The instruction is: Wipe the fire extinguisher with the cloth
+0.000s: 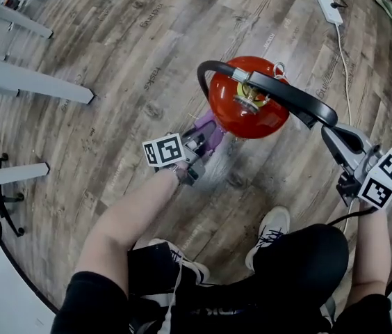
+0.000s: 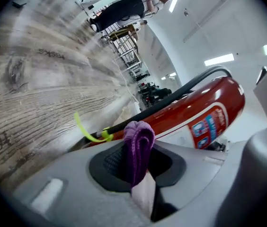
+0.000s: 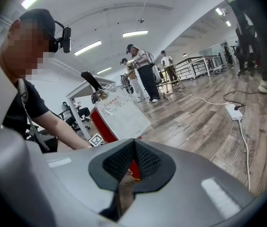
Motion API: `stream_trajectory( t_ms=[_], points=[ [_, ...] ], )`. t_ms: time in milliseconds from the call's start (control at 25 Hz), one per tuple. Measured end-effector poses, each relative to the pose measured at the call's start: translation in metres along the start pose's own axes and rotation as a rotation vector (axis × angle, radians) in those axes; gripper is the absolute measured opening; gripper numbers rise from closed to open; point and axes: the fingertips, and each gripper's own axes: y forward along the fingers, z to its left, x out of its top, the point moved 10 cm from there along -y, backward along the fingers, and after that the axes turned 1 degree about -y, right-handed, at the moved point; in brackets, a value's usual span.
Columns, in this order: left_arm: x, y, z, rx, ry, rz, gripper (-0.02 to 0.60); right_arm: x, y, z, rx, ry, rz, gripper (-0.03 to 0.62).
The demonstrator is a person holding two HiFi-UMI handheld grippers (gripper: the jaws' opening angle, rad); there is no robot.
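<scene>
The nearest risk sits in my left gripper [image 1: 192, 150]. It pinches only a narrow fold of the purple cloth [image 2: 139, 137], so a hard drag across the metal could pull the cloth out. Just beyond it, the yellow tie [image 2: 88, 131] on the black hose [image 2: 171, 100] could snag the cloth on a stroke that way. The red fire extinguisher [image 1: 248, 106] stands free on the wooden floor [image 1: 112, 61], and nothing steadies it. A sideways push from the wipe could rock or tip it.

My left jaws stand a little apart, clamped on the cloth at the extinguisher's lower flank. I cannot tell whether the cloth touches the cylinder. My right gripper [image 3: 133, 151] has its jaws together with nothing between them. It hangs near the end of the black handle [image 1: 290, 96], gripping nothing.
</scene>
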Motion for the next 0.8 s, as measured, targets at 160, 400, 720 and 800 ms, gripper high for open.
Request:
stream_trajectory(
  t_ms=[160, 400, 720, 800],
  points=[
    [0.026, -0.032, -0.061, -0.182, 0.034, 0.025, 0.072, 0.006, -0.005, 0.011, -0.008, -0.020, -0.018, 0.005],
    [0.068, -0.069, -0.201, -0.543, 0.236, 0.080, 0.071, 0.010, -0.009, 0.019, -0.021, -0.037, -0.028, 0.005],
    [0.053, -0.048, -0.239, -0.575, 0.240, 0.182, 0.071, 0.012, -0.008, 0.022, -0.020, -0.050, -0.033, 0.005],
    [0.042, -0.039, -0.218, -0.526, 0.186, 0.195, 0.071, 0.007, -0.011, 0.019, -0.024, -0.041, -0.027, 0.005]
  ],
)
